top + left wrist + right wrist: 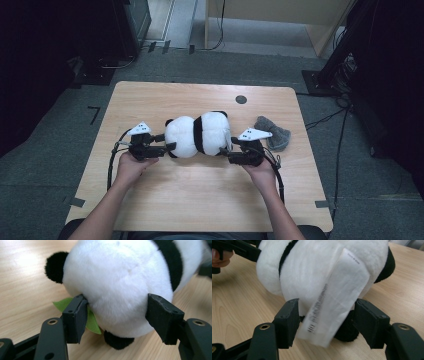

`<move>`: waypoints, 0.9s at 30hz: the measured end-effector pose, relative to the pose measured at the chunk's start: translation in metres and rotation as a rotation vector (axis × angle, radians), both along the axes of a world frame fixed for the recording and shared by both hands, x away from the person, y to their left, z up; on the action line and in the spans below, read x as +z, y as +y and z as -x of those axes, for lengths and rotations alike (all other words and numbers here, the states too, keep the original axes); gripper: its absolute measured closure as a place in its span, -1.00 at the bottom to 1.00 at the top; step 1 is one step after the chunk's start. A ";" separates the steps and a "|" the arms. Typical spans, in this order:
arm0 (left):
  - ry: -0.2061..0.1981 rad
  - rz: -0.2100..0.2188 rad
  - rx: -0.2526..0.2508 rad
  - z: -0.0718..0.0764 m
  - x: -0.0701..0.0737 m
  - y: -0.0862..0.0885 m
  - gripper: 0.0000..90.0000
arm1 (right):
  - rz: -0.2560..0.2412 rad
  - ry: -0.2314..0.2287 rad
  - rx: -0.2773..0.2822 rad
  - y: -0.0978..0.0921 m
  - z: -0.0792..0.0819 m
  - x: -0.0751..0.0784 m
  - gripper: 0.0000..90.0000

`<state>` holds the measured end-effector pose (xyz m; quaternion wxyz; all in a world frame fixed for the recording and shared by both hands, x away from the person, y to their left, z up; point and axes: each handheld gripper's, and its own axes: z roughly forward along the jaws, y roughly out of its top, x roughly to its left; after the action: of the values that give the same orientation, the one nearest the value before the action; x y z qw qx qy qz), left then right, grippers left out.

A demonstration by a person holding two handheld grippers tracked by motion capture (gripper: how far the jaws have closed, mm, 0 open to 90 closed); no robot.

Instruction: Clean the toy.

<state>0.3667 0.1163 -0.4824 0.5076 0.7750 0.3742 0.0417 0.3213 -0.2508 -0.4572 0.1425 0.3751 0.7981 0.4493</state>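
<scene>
- Left gripper [117, 312]: jaws spread wide, 1 on each side of the panda [120, 287] at its head end; left pad touching the fur beside a green leaf [91, 321], right pad at the fur's edge, contact hard to judge. Open around it, not clenched.
- Right gripper [325, 316]: jaws also apart, bracketing the panda's rear end, with the white tag [337, 300] hanging between them. Released, no real squeeze on the plush.
- Panda: lying on its side mid-table [200, 200], head toward the left gripper [159, 142], rear toward the right gripper [231, 150], between the 2 tools.
- Grey cloth [274, 132]: near the right gripper, just beyond it, apart from the panda.
- Step in hand, by judgement: taking hold of the panda from both ends.
- To do it well: close both sets of jaws evenly and deep into the stuffing, not on surface fur; keep the leaf and tag out of the pinch; squeeze at matching height to avoid rolling the toy.
- Pose: both forearms in from the near edge, angled slightly outward; hands [131, 167] low on the table, wrists level, grippers pointed inward at each other along the toy's length.
</scene>
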 end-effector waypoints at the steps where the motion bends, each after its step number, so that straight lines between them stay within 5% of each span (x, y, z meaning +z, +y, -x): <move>1: -0.003 0.006 -0.001 -0.001 -0.001 0.000 -0.22 | -0.001 0.005 -0.006 0.001 -0.002 -0.001 -0.16; 6: -0.003 0.003 -0.008 -0.003 -0.001 -0.001 -0.22 | -0.003 0.010 -0.005 0.004 -0.009 -0.002 -0.15; 14: -0.048 -0.081 -0.025 0.001 0.008 -0.002 -0.25 | -0.005 0.009 -0.013 -0.002 -0.009 0.001 -0.19; 27: -0.048 -0.061 -0.028 -0.001 0.015 -0.003 -0.26 | -0.026 0.020 -0.067 -0.026 -0.010 0.009 -0.20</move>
<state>0.3681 0.1132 -0.4677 0.4928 0.7941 0.3497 0.0646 0.3310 -0.2766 -0.4482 0.1445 0.4079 0.7806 0.4510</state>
